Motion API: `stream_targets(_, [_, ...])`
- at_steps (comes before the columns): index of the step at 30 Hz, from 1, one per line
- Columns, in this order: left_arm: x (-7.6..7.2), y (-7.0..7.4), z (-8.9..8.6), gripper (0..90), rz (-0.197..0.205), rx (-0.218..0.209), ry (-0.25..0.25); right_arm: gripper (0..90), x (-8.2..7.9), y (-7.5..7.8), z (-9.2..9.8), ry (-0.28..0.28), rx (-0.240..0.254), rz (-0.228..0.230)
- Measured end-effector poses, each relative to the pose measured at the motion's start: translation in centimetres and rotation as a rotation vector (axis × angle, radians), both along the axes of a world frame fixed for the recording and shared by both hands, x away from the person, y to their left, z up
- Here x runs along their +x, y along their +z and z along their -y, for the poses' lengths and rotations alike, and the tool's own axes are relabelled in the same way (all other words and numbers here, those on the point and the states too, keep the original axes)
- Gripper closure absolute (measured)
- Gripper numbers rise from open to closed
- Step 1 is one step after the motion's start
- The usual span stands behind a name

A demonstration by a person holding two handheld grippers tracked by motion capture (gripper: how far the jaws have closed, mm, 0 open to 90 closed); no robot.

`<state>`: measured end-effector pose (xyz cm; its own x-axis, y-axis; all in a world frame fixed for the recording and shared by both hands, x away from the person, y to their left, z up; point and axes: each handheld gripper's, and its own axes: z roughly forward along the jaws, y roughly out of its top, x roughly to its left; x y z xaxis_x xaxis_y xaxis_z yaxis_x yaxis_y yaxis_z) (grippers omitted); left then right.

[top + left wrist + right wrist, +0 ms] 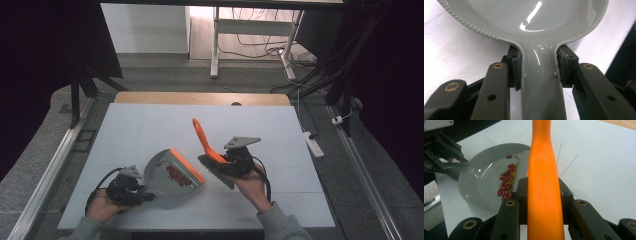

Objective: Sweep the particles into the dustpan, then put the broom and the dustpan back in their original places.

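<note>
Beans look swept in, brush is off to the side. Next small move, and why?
Probably tip the dustpan back a little with the left gripper, raising its orange lip. The red beans lie in a loose pile near that open edge, so they could roll out. The right gripper holds the brush beside the pan, clear of it.

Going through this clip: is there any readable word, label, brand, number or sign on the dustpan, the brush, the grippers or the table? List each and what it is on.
None can be read.
Dustpan: plain grey with an orange lip, no print in any view; the red and yellowish marks inside it are loose bits, not lettering.
Brush: plain orange handle, no marking.
Left gripper and right gripper: black jaws, no lettering.
Table: plain white top, nothing printed.
</note>
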<state>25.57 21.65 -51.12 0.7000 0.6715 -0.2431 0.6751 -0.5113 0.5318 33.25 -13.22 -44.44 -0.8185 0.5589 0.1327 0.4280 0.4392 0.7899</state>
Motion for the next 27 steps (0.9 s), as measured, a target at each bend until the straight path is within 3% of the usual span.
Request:
stream_targets(13, [-0.2, -0.3, 0.3, 61.3, 0.005, -0.005, 0.091, 71.0, 0.6, -0.4, 4.0, -0.066, -0.008, -0.002])
stream_targets(27, [-0.7, -0.4, -0.3, 61.3, 0.018, -0.039, 0.213, 71.0, 0.2, -1.0, 8.2, -0.087, -0.012, -0.023])
